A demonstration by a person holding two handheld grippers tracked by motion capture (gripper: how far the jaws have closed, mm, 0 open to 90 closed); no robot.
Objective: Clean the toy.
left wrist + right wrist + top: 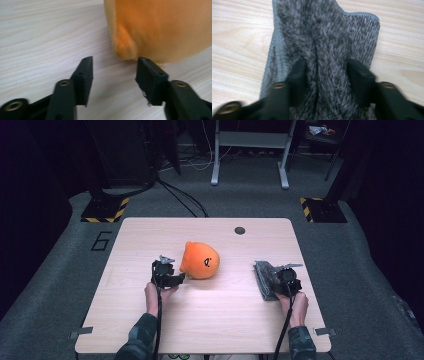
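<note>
Left gripper [181,278] at near-left of table [150,235], tips aimed right at orange plush toy [200,260]. In left gripper view [113,67]: jaws apart, bare wood between them, right jaw tip just at lower edge of plush [160,27], contact unclear. Nothing clamped.

Plush toy sits mid-table, slightly left of centre, small black face mark turned toward right side. Rests on wood.

Right gripper [280,279] at near-right, over grey fuzzy cloth [263,276]. In right gripper view [325,72]: jaws apart, pressed down into pile of cloth [324,32], a lengthwise fold ridge between them. Pads not visibly squeezing that ridge; gap on both sides. Reads as spread, not clamped. Slight motion blur on jaws.

Cloth lies flat on wood as a folded strip, long axis running near-to-far, stitched hem at far end, well apart from plush.

Small dark round hole [240,230] in tabletop toward far edge, right of centre. Both forearms in dark green sleeves [142,332] coming in from near edge, cables trailing back along them.
</note>
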